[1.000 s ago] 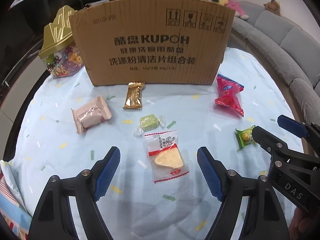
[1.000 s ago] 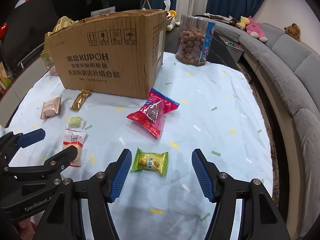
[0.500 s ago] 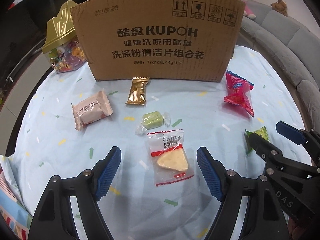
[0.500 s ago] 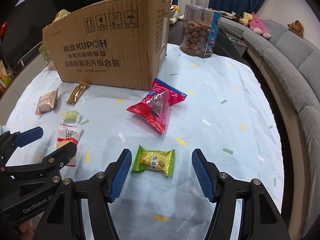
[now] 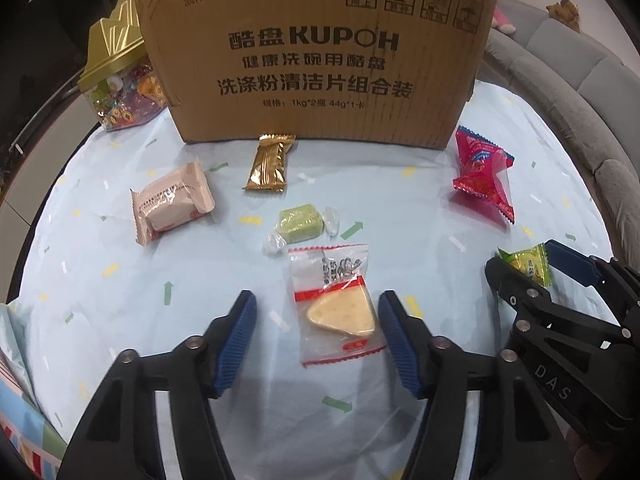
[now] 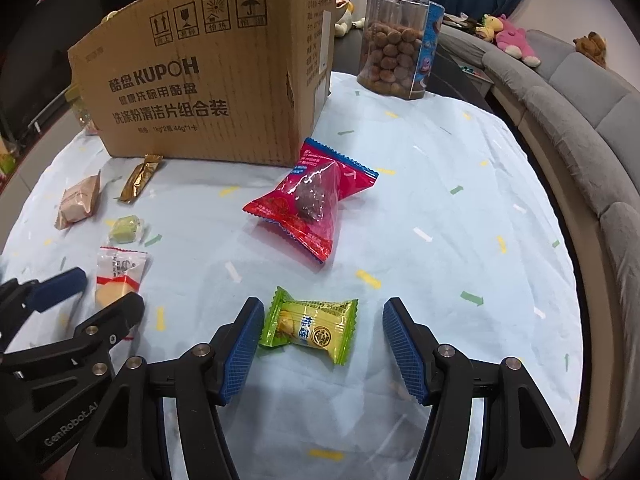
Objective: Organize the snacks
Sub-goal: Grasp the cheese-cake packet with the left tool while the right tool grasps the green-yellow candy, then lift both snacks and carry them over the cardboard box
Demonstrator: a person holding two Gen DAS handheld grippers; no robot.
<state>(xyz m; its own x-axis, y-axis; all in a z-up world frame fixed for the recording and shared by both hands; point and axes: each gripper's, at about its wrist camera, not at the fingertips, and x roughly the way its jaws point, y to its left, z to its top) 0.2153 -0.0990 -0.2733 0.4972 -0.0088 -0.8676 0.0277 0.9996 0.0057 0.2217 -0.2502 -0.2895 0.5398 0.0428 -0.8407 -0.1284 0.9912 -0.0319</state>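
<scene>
- The left gripper point(image 5: 316, 320) has been closing around the cheese snack point(image 5: 334, 304), not squeezing yet.
- The right gripper point(image 6: 318, 334) stands open around the green candy point(image 6: 310, 328).
- The box point(image 5: 316, 52) hides its inside.

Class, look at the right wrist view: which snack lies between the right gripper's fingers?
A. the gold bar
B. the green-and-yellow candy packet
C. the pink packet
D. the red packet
B: the green-and-yellow candy packet lies on the tablecloth between the open fingers of the right gripper, touched by neither.
</scene>
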